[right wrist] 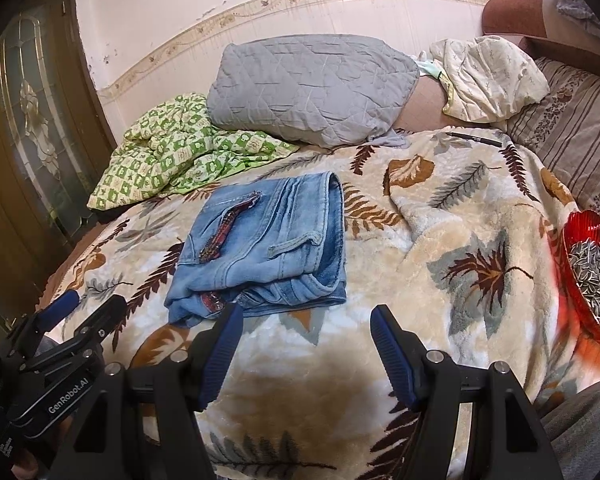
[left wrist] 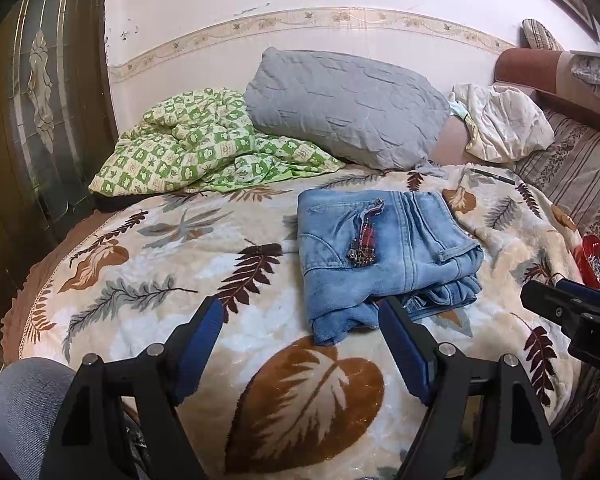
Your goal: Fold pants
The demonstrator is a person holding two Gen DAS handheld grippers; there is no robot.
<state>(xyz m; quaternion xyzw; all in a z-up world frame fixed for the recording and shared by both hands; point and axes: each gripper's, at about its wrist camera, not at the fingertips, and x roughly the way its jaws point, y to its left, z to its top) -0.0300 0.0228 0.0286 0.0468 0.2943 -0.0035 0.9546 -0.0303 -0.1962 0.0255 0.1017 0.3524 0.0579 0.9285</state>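
my views are evenly lit and soft-shadowed, sharp in the middle, with fisheye bending and dark vignetted corners.

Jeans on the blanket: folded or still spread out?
Folded. The jeans lie as a compact stacked rectangle on the blanket, layered edges at the near end; both grippers are open and clear.

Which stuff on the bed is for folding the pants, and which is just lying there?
For the job:
jeans, already folded
left gripper, open
right gripper, open

Just lying about:
grey pillow
green checked quilt
pen
red bowl of seeds
leaf blanket
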